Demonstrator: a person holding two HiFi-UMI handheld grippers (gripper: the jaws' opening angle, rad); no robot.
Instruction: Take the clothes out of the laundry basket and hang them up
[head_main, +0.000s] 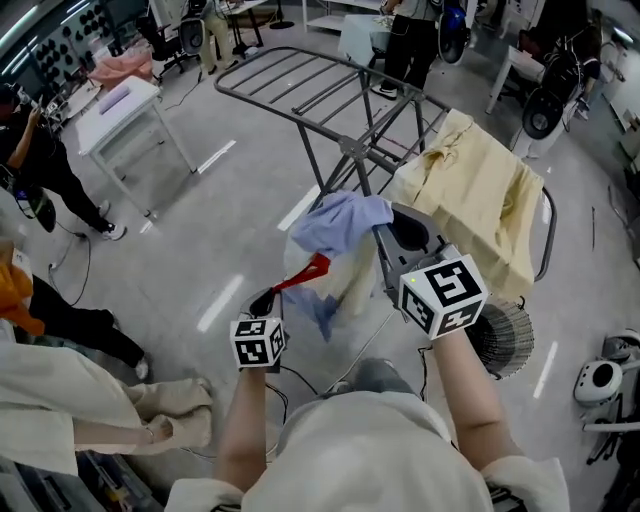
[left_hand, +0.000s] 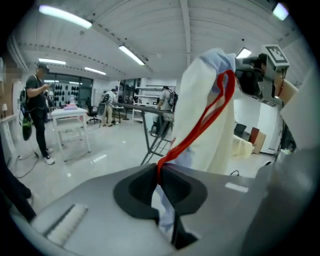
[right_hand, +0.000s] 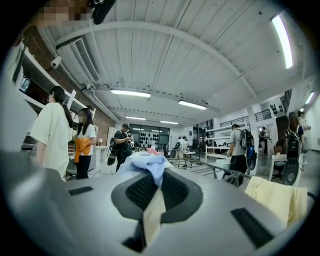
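While I look down through the head view, I see the left gripper (head_main: 272, 298) low in front of me, pinching a red strap (head_main: 306, 271) that runs up to a blue-and-cream garment (head_main: 345, 225). The right gripper (head_main: 388, 232) holds that garment's top, up beside the drying rack (head_main: 300, 75), where a yellow cloth (head_main: 480, 190) is draped over the near end. From the left gripper view, I find the jaws closed tight on the strap, with a bit of pale blue fabric caught between them too, and the garment hangs ahead, reaching up to the right gripper. From the right gripper view, I see the jaws clamped together on a fold of blue and cream cloth, with the rack's bars beyond and the yellow cloth at lower right.
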